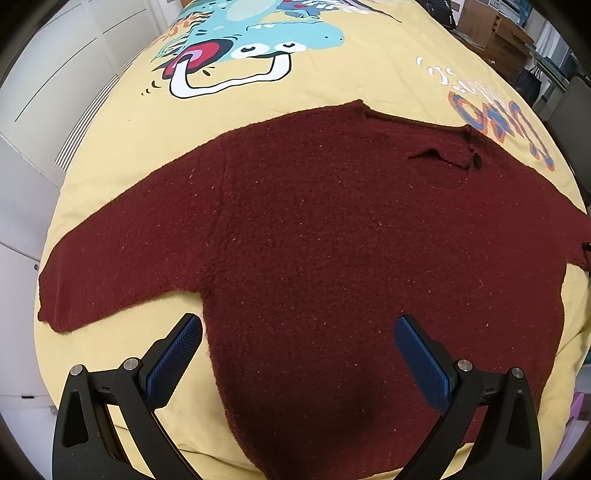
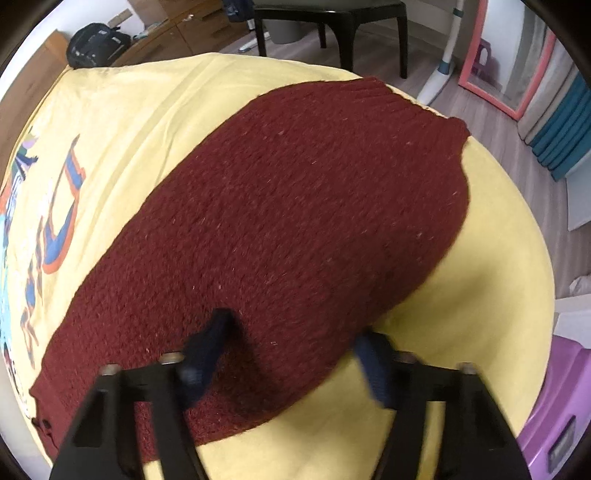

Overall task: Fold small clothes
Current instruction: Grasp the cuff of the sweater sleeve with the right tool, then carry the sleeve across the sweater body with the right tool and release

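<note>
Dark maroon knitted sweater (image 1: 332, 240) lies spread flat on a bed covered by a yellow sheet printed with a cartoon dinosaur (image 1: 258, 88), both sleeves out to the sides, neckline toward the far end of the bed, hem toward the near edge. Laid out like this, presumably so that sleeves and sides can be folded inward over the body one at a time; no fold made yet. One sleeve (image 1: 110, 266) runs out toward the bed's left edge, its cuff close to that edge. In the right wrist view the other sleeve (image 2: 295, 206) stretches toward a far corner of the bed, ribbed cuff (image 2: 417, 103) near the edge, floor and a black chair (image 2: 332, 22) beyond. Left hand-held gripper (image 1: 297, 365): spread wide, blue textured pads (image 1: 173, 362) well apart, nothing between them; one finger over bare sheet just beside the armpit seam, the other over the body. Whether the tips touch the knit, cannot tell. Right hand-held gripper (image 2: 291, 354): also spread wide, view motion-blurred; one finger over the sleeve near the shoulder, the other at the sleeve's edge over sheet. Holding nothing; contact with the fabric unclear. Judgement: both seem placed to take hold of the sweater's sides.
</note>
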Demonstrator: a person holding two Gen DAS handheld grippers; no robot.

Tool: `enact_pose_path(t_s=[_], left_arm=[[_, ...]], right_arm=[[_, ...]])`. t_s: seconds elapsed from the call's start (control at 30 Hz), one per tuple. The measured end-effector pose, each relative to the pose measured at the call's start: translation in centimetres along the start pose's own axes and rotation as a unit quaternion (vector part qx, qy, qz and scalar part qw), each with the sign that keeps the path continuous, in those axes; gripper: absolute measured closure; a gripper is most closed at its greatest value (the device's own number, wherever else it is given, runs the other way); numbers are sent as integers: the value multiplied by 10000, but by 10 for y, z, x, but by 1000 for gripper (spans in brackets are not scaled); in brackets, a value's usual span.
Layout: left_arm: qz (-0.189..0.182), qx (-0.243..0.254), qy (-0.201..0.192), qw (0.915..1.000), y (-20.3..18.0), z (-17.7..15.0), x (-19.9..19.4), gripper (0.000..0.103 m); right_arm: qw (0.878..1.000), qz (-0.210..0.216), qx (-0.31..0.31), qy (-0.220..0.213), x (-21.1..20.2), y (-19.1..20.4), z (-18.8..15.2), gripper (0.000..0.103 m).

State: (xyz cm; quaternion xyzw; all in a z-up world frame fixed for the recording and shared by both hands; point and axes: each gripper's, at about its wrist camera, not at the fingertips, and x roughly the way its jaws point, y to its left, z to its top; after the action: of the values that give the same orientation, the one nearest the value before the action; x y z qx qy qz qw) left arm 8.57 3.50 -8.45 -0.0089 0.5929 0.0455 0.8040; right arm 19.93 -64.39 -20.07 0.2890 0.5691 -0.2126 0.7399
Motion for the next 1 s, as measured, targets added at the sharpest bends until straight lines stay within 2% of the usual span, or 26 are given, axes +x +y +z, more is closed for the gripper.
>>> enact_pose_path(t_s=[0.03, 0.07, 0.17, 0.33, 0.43, 0.6, 0.7, 0.8, 1.0], left_arm=[[9, -3, -12, 10000, 1, -1, 0, 1], [22, -9, -33, 10000, 1, -1, -1, 1], [22, -23, -66, 10000, 2, -2, 0, 1], [16, -13, -116, 9999, 2, -3, -2, 1], [-3, -40, -154, 9999, 4, -3, -3, 1], [-87, -95, -222, 9997, 8, 2, -4, 1], [-248, -88, -184, 9995, 9, 6, -3, 1], [-175, -36, -264, 9995, 9, 10, -3, 1], [-150, -105, -286, 9994, 15, 17, 2, 1]], right_arm=[[10000, 64, -7, 12, -1, -1, 3, 82], [9999, 162, -34, 22, -3, -1, 7, 86], [9993, 178, -316, -58, -15, 5, 9, 90], [9915, 174, -1161, -569, -56, 41, -6, 91], [9801, 357, -1729, -905, -92, 75, -23, 91], [9525, 848, -2596, -1345, -152, 145, -62, 91], [9384, 1106, -2952, -1414, -171, 186, -85, 91], [9230, 1304, -3342, -1391, -181, 228, -112, 91], [8959, 1586, -3977, -1182, -174, 298, -171, 91]])
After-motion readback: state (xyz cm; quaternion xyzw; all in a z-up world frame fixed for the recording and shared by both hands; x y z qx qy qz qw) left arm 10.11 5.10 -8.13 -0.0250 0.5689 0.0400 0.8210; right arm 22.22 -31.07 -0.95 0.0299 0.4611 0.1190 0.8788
